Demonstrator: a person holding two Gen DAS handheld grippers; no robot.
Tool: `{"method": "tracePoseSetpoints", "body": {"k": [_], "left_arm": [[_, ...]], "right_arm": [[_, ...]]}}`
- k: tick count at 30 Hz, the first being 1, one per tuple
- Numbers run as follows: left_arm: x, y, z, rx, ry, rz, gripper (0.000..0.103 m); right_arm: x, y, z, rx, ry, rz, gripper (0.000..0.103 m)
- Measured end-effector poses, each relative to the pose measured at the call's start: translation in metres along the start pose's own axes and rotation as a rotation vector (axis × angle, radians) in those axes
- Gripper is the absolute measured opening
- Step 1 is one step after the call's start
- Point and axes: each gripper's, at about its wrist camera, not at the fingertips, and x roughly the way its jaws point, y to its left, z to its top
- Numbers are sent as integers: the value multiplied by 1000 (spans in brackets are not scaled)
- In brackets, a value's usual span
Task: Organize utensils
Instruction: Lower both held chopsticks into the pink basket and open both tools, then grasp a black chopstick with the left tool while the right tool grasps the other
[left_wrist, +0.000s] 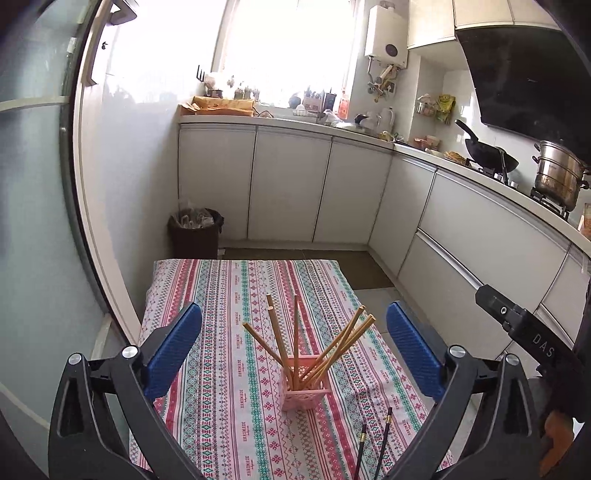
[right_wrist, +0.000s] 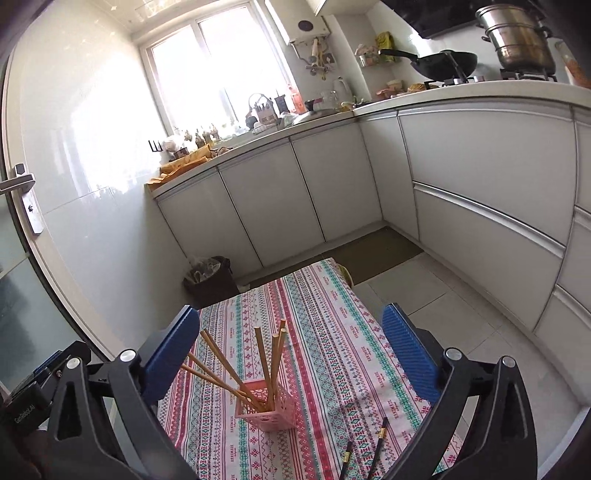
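Wooden chopsticks (left_wrist: 295, 343) are seen in the pink holder (left_wrist: 304, 391) between both grippers' released, empty jaws; the right gripper's (right_wrist: 291, 354) side is caught only by the left wrist view.

A home kitchen. White cabinets (left_wrist: 288, 184) run under an L-shaped counter (right_wrist: 480, 90) along the far and right walls, below a bright window (right_wrist: 218, 70). On the right, a gas stove carries a black wok (left_wrist: 487, 155) and a steel steamer pot (right_wrist: 517, 37) beneath a dark range hood (left_wrist: 524, 81). A wall-mounted water heater (left_wrist: 386, 37) hangs beside the window, and a dark waste bin (left_wrist: 195, 232) stands in the far left corner.
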Motion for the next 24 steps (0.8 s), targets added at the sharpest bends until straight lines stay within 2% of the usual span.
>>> {"method": "tracePoseSetpoints", "body": {"k": [3, 8, 12, 17, 21, 24], "left_arm": [[-5, -6, -6, 14, 19, -7, 96], [-12, -20, -27, 62, 57, -14, 96], [-8, -31, -53, 76, 131, -27, 96], [17, -55, -101, 130, 291, -72, 96], [56, -73, -145, 175, 475, -116, 96], [88, -83, -174, 207, 595, -122, 96]], "right_arm": [[-11, -9, -4, 7, 19, -4, 96], [-38, -23, -14, -3, 3, -38, 96], [-59, -41, -33, -13, 1, -71, 96], [-70, -82, -76, 5, 56, -144, 96], [-63, -129, -119, 48, 160, -233, 96], [-57, -164, -150, 96, 230, -280, 96]]}}
